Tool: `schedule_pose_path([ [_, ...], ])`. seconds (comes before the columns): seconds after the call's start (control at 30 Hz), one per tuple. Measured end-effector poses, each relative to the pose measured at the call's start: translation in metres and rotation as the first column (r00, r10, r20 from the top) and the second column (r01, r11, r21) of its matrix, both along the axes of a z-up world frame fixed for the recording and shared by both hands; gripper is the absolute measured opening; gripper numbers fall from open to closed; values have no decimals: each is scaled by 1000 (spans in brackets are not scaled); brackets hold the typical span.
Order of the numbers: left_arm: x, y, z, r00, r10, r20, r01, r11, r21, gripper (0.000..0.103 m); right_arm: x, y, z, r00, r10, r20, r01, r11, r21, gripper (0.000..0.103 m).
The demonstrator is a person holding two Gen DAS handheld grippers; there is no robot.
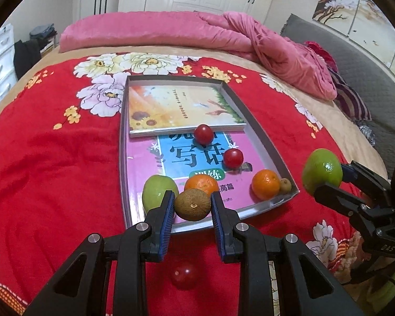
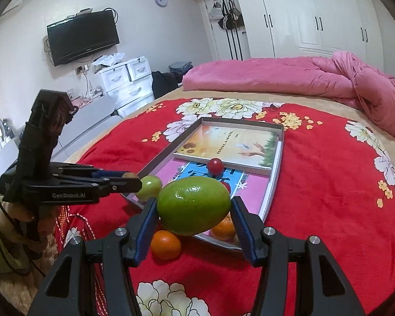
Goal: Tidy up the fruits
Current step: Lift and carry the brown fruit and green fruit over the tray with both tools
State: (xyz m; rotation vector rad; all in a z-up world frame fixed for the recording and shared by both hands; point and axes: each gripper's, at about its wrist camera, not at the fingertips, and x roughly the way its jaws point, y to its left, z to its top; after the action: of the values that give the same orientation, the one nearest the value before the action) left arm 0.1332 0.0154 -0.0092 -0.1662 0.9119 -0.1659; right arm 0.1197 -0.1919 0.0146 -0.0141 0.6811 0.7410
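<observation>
Clamped between the blue pads of the left gripper (image 1: 192,205), a brown kiwi (image 1: 192,205) is held just above the near edge of the tray (image 1: 266,142); the jaws are closed onto it. Below that gripper, one cherry tomato (image 1: 184,274) is seen lying on the red bedspread (image 1: 52,158), outside the tray.

From left to right along the tray's near end, a green fruit (image 1: 155,192), an orange (image 1: 201,184), a second orange (image 1: 265,184) and a small kiwi (image 1: 285,185) are found; two cherry tomatoes (image 1: 204,134) lie further back on the books (image 1: 181,108).

At the right, a large green fruit (image 2: 193,205) is gripped by the right gripper (image 2: 193,210), jaws partly apart, held off the bedding near the tray's corner.

Progress is judged well advanced: six fruits are in the tray, two are in transit, and one tomato remains to be collected.
</observation>
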Motion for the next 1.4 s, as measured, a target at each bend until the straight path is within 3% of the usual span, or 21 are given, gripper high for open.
schedule_pose_path([
  [1.03,13,-10,-23,997,-43,-64,43,999,1,29,5,37,-7,998,40,39,-37,997,-75,55],
  [1.4,15,-7,-28,996,-35,-84,36,999,3,29,12,48,-14,998,52,47,-45,988,-147,55],
])
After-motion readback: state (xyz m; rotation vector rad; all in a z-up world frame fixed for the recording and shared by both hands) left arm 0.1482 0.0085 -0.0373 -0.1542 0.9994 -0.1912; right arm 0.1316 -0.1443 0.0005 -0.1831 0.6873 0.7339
